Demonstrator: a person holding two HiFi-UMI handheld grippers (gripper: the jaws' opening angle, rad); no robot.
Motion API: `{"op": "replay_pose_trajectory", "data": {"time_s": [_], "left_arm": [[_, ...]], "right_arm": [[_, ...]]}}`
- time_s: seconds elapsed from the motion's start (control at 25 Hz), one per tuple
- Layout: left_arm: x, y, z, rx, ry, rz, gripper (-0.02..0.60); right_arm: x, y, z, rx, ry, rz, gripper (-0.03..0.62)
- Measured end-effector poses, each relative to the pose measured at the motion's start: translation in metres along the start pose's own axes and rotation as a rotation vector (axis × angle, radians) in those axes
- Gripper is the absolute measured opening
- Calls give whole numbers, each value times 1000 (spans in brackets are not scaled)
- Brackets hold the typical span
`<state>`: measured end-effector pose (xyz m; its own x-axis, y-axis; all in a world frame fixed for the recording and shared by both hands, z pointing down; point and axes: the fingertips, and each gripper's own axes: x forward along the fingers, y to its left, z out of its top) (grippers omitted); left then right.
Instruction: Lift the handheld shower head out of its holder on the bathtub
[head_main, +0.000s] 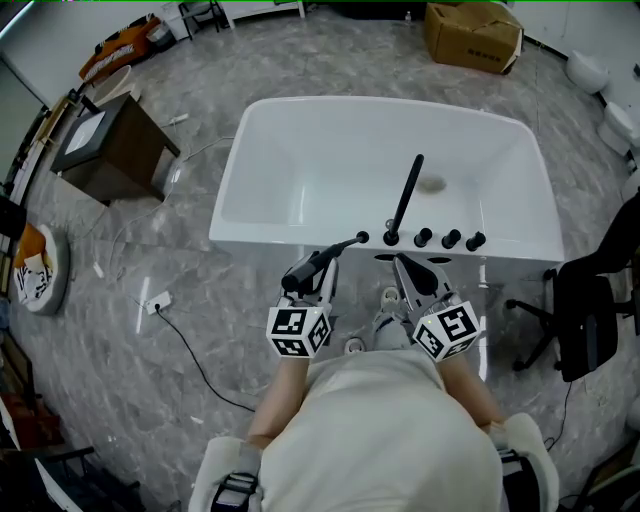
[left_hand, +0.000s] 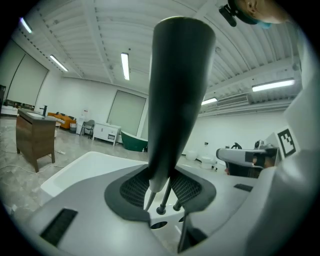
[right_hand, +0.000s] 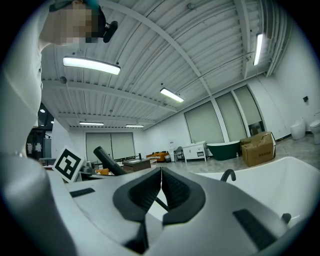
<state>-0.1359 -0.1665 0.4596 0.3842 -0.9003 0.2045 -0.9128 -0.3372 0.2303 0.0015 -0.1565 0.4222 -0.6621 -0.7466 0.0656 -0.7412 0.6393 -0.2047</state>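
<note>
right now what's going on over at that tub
A person stands at the white bathtub with a handheld claw in each hand. The left claw is clamped on the narrow end of the black shower head, which tilts up out of it. The right claw is shut and empty, held alongside near the tub's black knobs.

1. Bright, even light comes from ceiling strips (right_hand: 91, 65); shadows are soft.
2. Both gripper views bend strongly, with dark corners.
3. The shower head (left_hand: 175, 90) looms close and slightly soft.
4. The floor (head_main: 200, 300) has a faint sheen.
</note>
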Motion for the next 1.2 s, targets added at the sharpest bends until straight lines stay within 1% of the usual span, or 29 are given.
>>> {"op": "replay_pose_trajectory", "data": {"time_s": [0.24, 0.44, 0.68, 0.8, 0.96, 1.2], "left_arm": [[-31, 4, 35, -38, -103, 5, 141], [-64, 6, 67, -61, -201, 11, 141], [-95, 12, 99, -82, -317, 23, 141], [-105, 17, 112, -87, -361, 28, 141], [-111, 18, 122, -91, -396, 25, 141], [-107, 16, 124, -93, -392, 10, 141]], "right_arm": [[-2, 3, 11, -20, -41, -11, 20], [-7, 14, 18, -43, -49, 3, 20], [-10, 17, 31, -34, -79, 19, 20], [-8, 18, 31, -33, -81, 22, 20], [-6, 18, 29, -28, -77, 29, 20], [-4, 18, 26, -21, -67, 30, 20]]}}
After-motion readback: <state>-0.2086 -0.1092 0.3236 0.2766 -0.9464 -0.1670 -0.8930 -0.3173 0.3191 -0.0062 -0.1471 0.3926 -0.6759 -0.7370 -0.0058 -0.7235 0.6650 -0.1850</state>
